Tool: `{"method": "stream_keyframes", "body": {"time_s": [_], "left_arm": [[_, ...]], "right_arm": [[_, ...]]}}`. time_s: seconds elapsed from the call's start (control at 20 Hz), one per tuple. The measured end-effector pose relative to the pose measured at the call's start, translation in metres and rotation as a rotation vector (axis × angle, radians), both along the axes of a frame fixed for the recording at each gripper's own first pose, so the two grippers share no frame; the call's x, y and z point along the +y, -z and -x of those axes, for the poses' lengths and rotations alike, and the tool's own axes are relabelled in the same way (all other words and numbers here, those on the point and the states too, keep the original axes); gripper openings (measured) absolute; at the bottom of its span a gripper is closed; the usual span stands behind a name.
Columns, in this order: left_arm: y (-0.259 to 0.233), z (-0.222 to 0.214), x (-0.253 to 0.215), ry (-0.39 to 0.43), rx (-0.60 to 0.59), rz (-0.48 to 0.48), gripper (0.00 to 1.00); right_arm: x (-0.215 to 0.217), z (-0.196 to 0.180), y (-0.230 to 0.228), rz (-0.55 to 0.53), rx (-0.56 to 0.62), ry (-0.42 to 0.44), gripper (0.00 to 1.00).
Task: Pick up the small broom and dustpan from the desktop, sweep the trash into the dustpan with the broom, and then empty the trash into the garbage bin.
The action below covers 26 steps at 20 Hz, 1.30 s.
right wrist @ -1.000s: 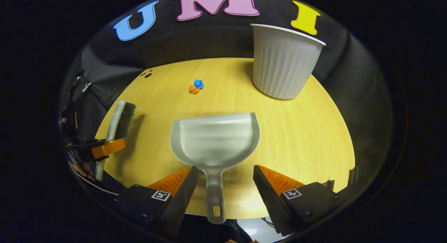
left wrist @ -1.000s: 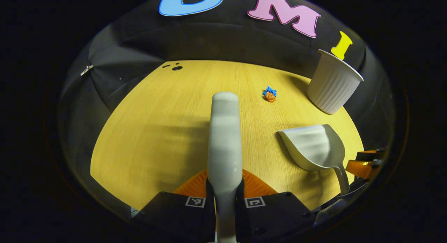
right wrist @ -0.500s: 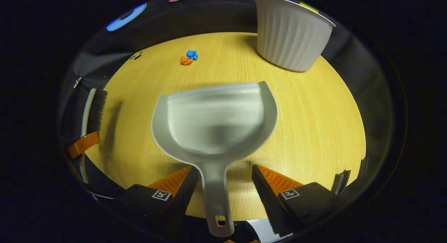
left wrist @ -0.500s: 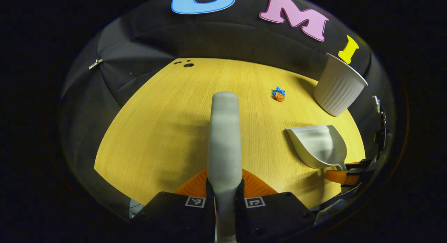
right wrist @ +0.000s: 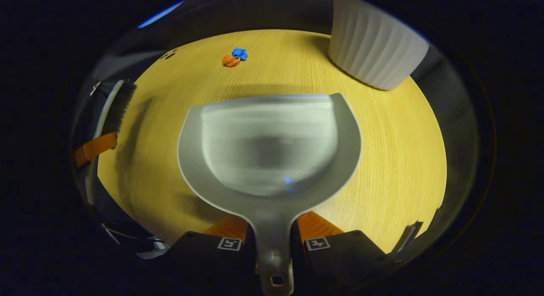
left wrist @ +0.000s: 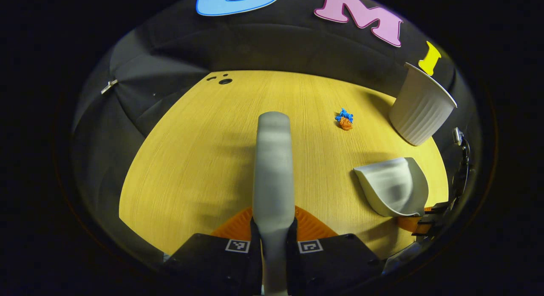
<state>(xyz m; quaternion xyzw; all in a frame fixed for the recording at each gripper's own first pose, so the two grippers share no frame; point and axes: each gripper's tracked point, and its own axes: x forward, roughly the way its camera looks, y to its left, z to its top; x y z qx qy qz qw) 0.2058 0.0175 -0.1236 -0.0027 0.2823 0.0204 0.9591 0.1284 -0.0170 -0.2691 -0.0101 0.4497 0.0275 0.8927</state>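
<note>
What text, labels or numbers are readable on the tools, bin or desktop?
Broom, dustpan, bin, desktop: no text.
Left gripper: square coded markers, patterns only, no words.
Right gripper: the same kind of coded squares, no words.

A pale wooden tabletop is being shown under bright light, its grain running away from the camera. It is being backed by black cloth. Near its far left corner, small dark holes are being seen.
</note>
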Motion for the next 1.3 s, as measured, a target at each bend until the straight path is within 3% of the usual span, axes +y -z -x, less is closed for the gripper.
{"method": "stream_keyframes", "body": {"time_s": [0.05,0.1,0.25,0.3,0.5,0.6,0.95,1.05,1.3], "left_arm": [[-0.002,-0.008,-0.003,0.021,0.001,-0.016,0.27],[-0.005,-0.017,-0.007,0.045,0.004,-0.028,0.27],[-0.008,-0.049,-0.020,0.123,0.040,-0.060,0.30],[-0.011,-0.062,-0.020,0.136,0.043,-0.081,0.27],[-0.015,-0.111,-0.036,0.206,0.088,-0.110,0.28],[-0.019,-0.137,-0.042,0.241,0.099,-0.167,0.27],[-0.033,-0.225,-0.069,0.426,0.125,-0.422,0.28],[-0.031,-0.238,-0.077,0.501,0.135,-0.487,0.27],[-0.026,-0.238,-0.113,0.681,0.169,-0.534,0.28]], "right_arm": [[0.000,0.000,-0.002,-0.019,0.006,-0.012,0.35],[0.001,-0.001,-0.001,-0.038,0.014,-0.034,0.40],[-0.003,0.003,0.000,-0.066,0.043,-0.101,0.34],[-0.004,0.003,-0.001,-0.070,0.052,-0.115,0.34],[-0.016,0.001,0.001,-0.026,0.079,-0.180,0.34],[-0.024,-0.003,-0.001,-0.010,0.081,-0.208,0.37],[-0.042,-0.016,-0.007,0.021,0.068,-0.271,0.34],[-0.047,-0.019,-0.007,0.028,0.067,-0.290,0.34],[-0.054,-0.022,-0.010,0.041,0.072,-0.336,0.34]]}}
